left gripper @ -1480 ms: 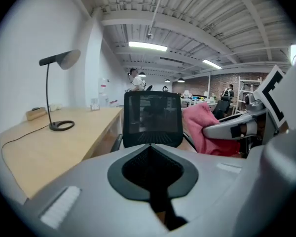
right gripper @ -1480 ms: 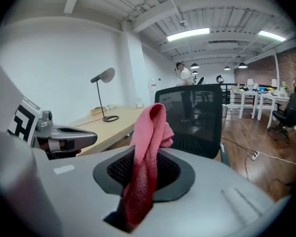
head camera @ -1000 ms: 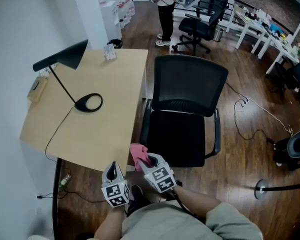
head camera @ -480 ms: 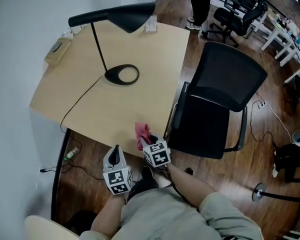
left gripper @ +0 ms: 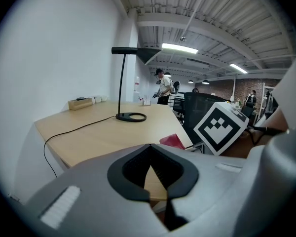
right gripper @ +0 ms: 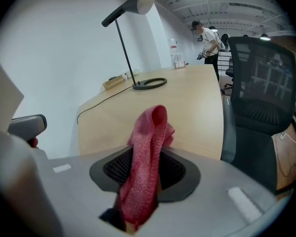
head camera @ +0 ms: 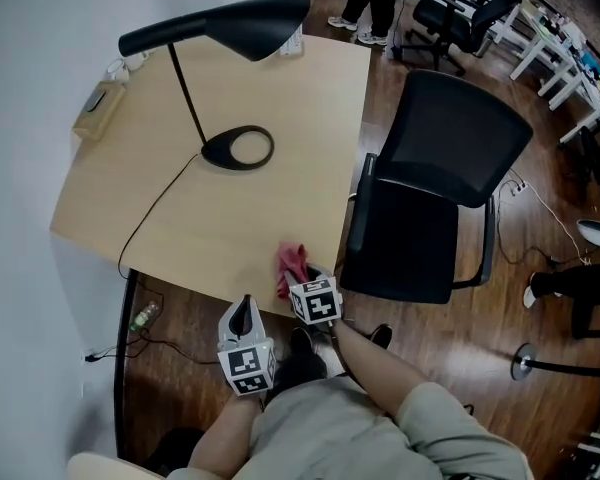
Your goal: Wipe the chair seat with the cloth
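The cloth [head camera: 292, 266] is lying bunched on the desk [head camera: 210, 228] at its near edge, close to the chair seat [head camera: 400, 243] but not on it. Its lower end is disappearing into the right gripper [head camera: 302, 282], whose jaws have just been opening; the pads are standing apart with the cloth loose between them. The left gripper [head camera: 243, 311] is hanging off the desk, jaws pressed together on nothing. The lamp [head camera: 220, 26] shade is masking the desk's far edge. A small box [head camera: 92, 108] is sitting at the far corner, its contents indiscernible.

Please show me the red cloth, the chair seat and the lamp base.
red cloth [right gripper: 147, 147], right gripper view, middle of the fold
chair seat [head camera: 405, 243], head view, cushion centre
lamp base [head camera: 213, 154], head view, left of its ring
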A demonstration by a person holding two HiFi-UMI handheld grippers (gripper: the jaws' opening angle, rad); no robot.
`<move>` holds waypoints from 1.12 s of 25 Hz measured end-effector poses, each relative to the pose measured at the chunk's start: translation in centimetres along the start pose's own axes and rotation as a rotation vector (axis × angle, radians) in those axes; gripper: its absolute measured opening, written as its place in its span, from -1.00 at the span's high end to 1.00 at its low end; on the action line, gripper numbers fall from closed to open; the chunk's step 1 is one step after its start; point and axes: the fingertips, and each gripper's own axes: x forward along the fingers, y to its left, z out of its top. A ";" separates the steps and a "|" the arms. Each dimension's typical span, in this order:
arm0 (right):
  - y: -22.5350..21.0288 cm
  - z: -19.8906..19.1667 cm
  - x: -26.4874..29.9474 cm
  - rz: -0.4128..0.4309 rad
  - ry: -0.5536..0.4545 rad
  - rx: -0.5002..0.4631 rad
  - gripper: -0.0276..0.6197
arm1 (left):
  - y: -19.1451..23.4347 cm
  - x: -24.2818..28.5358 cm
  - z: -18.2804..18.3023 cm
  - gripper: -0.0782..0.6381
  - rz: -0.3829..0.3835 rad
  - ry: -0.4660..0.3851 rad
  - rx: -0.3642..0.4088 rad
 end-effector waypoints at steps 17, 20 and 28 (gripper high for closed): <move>-8.3 1.8 -25.5 -0.162 -0.424 0.039 0.91 | -14.0 -2.9 7.0 0.77 -0.295 -0.137 0.063; -11.0 1.8 -33.1 -0.257 -0.534 0.037 0.91 | -20.0 -5.1 8.9 0.77 -0.382 -0.178 0.093; -14.0 -3.0 -51.3 -0.356 -0.725 0.001 0.91 | -33.4 -14.3 10.3 0.78 -0.461 -0.270 0.147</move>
